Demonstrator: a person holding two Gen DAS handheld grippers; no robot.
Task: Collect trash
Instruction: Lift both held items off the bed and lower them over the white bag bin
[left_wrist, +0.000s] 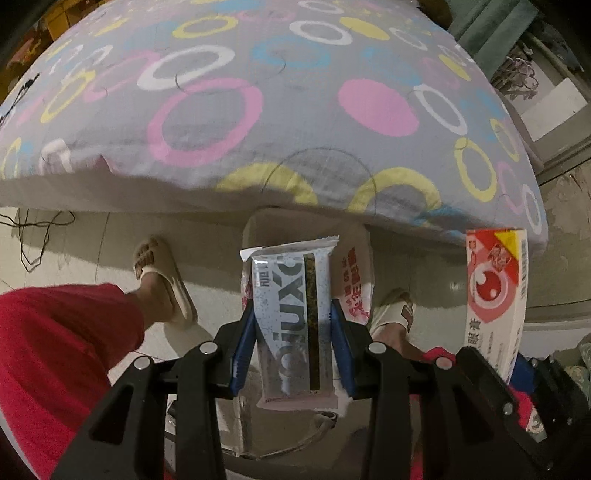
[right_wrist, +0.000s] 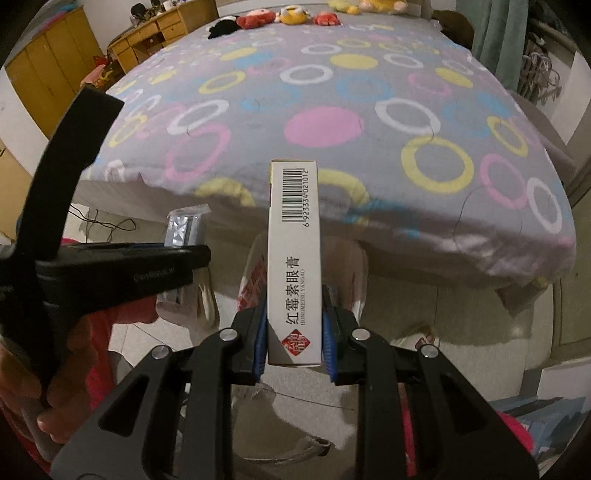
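We've got two pieces of trash in play, one per gripper, both held out over the floor in front of the bed.

On the left gripper, the blue pads are pinched in on a silvery grey snack wrapper: flat, speckled, with big pale lettering and a dark stripe running down its length, crimped edge at the far end. In the right wrist view we catch only a corner of that wrapper poking out beyond the left tool's black body.

On the right gripper, the jaws are closed narrow on a slim white carton, the ointment box, standing lengthwise along the fingers. We read a barcode near its far end, black Chinese characters with "HONGMEISU YANGAO" below, and a red diamond emblem at the near end. From the left wrist view, the same box shows its pink and red face with a yellow corner, its lower end hidden behind the right tool.

Beneath both items sits a pale bag with red print; it's mostly covered by the wrapper and we can't make out its mouth or its text.

The count: one wrapper, one box, one bag, two slippered feet on the tiles, and a row of plush toys at the far end of the bed, too small to count surely.
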